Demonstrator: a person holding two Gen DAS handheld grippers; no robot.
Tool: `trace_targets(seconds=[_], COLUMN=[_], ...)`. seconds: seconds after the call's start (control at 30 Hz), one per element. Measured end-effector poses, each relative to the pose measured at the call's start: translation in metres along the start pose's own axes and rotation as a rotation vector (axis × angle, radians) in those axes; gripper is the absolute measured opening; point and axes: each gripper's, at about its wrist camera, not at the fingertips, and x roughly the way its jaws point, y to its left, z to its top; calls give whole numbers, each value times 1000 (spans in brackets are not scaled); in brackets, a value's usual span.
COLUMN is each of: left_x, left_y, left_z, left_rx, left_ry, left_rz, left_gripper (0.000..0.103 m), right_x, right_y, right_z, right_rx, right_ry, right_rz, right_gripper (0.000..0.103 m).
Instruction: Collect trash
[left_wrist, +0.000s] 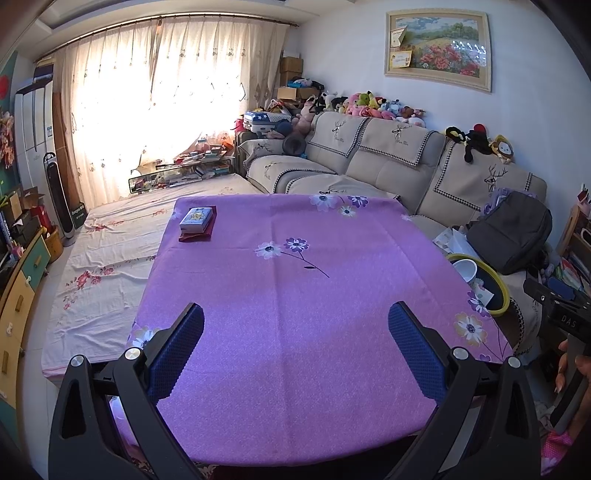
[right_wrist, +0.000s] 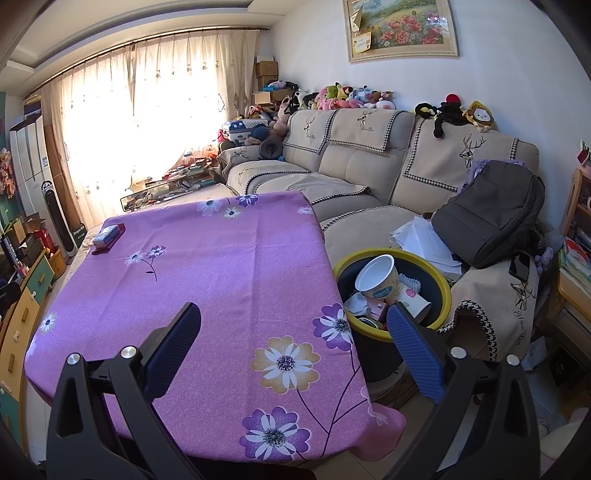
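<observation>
Beside the table's right edge stood one round yellow-rimmed dark trash bin (right_wrist: 441, 295), upright with its mouth facing up, packed with two paper cups: a large white one (right_wrist: 376, 277) tilted mouth-up and a smaller one (right_wrist: 415, 299) lying on its side. I held my left gripper (left_wrist: 295, 332) and right gripper (right_wrist: 295, 328) with jaws spread wide, empty, above the purple floral tablecloth (left_wrist: 295, 295). One small box (left_wrist: 195, 218) sat at its far-left corner.
</observation>
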Motion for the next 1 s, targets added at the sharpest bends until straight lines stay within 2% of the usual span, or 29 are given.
trace_targets(seconds=[0.77,0.83,0.93,1.0], left_x=[29,40,75,107], left_y=[0,4,12,20], left_z=[2,8,21,29], left_rx=[-15,-25,-22,-28], left_ry=[46,65,105,138], left_rz=[-26,-23,-9,-8], left_gripper=[98,98,98,98], right_x=[15,22,47,71], right_y=[2,6,13,21], right_z=[-2,2,16,30], right_rx=[-4,-23,-67,-91], right_ry=[32,38,58,82], right_rz=[-2,-4,-12,14], right_gripper=[96,96,96,96])
